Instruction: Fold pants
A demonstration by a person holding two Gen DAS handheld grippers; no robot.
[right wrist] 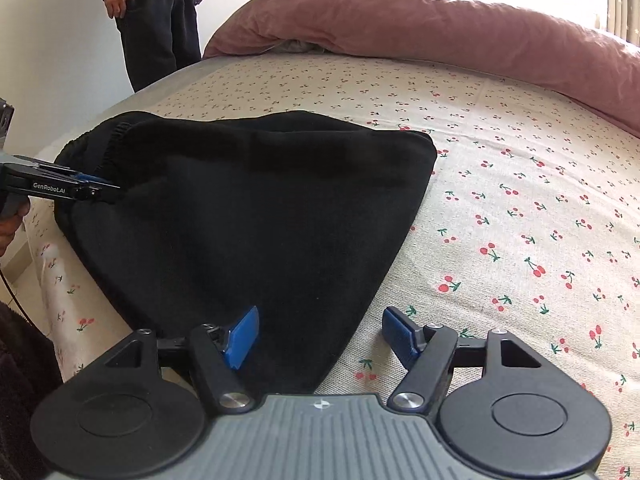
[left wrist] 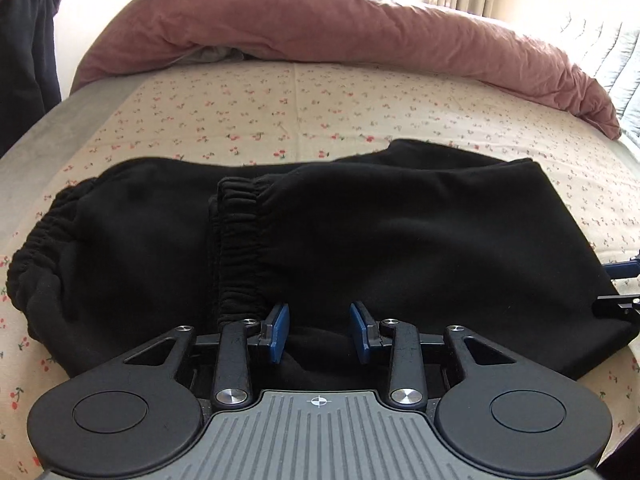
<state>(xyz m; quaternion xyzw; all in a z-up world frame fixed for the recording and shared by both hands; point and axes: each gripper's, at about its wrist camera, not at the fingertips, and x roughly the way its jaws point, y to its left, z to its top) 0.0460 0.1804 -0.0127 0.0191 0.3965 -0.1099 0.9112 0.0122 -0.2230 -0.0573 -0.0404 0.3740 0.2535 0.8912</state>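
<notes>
In your left wrist view, the black pants lie across the middle of the frame on the cherry-print sheet, already doubled over: the leg cuffs sit on top near centre, and the gathered waistband bunches at the left edge. Your left gripper rests low in the frame with its blue pads spread apart over the near hem, holding nothing. At the right edge a dark bit of the other tool pokes in. A pink duvet fills the top. In your right wrist view, the pants fill the left and centre, tapering toward the bottom, and your right gripper is spread wide, one pad over the cloth and the other over bare sheet, gripping nothing. The left gripper shows at the left edge against the fabric; from here you cannot tell how it stands. A bystander stands at upper left. The risk, as I judge it: thick fleece may let you pinch only the top layer, so the stacked legs slide apart, and the pants lie close to the bed edge at lower left, where a pull could drag them off.
</notes>
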